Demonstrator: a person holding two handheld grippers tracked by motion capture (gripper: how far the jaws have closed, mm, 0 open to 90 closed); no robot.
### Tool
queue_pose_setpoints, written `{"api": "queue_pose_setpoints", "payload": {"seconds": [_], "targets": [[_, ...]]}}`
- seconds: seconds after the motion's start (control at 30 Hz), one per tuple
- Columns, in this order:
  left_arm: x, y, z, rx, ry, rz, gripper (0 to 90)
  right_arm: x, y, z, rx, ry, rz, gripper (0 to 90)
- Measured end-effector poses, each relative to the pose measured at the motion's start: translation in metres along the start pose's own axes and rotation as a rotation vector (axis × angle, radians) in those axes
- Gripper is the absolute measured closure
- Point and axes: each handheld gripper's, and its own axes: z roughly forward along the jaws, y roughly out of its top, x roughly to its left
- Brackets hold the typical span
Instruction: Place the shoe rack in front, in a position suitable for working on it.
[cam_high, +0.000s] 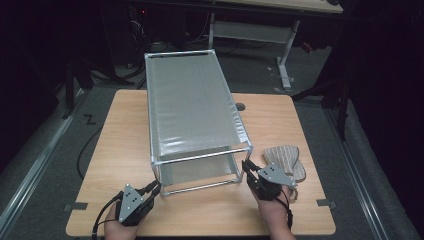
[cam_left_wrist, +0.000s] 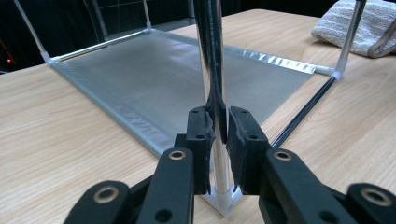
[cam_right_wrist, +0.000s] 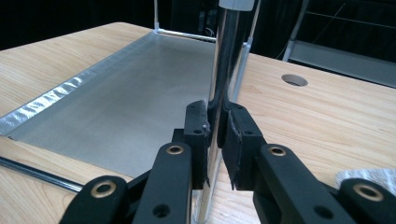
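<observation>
A two-tier rack (cam_high: 192, 107) with chrome poles and grey fabric shelves stands on the wooden table (cam_high: 125, 140). My left gripper (cam_high: 156, 186) is at the rack's near left corner. In the left gripper view my left gripper (cam_left_wrist: 218, 126) is shut on the near left upright pole (cam_left_wrist: 210, 56), low down, just above its white foot. My right gripper (cam_high: 245, 167) is at the near right corner. In the right gripper view my right gripper (cam_right_wrist: 214, 123) is shut on the near right upright pole (cam_right_wrist: 226, 51). The lower shelf (cam_left_wrist: 177, 79) lies flat behind both poles.
A folded beige towel (cam_high: 285, 157) lies on the table just right of my right gripper, touching the rack's corner area. A round cable hole (cam_high: 240, 106) sits in the tabletop right of the rack. Bare wood lies to the rack's left and along the near edge.
</observation>
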Motion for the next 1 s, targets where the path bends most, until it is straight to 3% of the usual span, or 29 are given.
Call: {"api": "queue_pose_setpoints", "payload": {"seconds": [0.3,1.0], "targets": [[-0.003,0.005,0.012,-0.003,-0.034,0.002,78.3,-0.005,-0.005,-0.014,0.001,-0.025,0.005,79.7],[-0.022,0.02,0.05,-0.018,-0.151,0.031,78.5,-0.025,-0.025,-0.064,0.007,-0.135,0.048,79.7]]}}
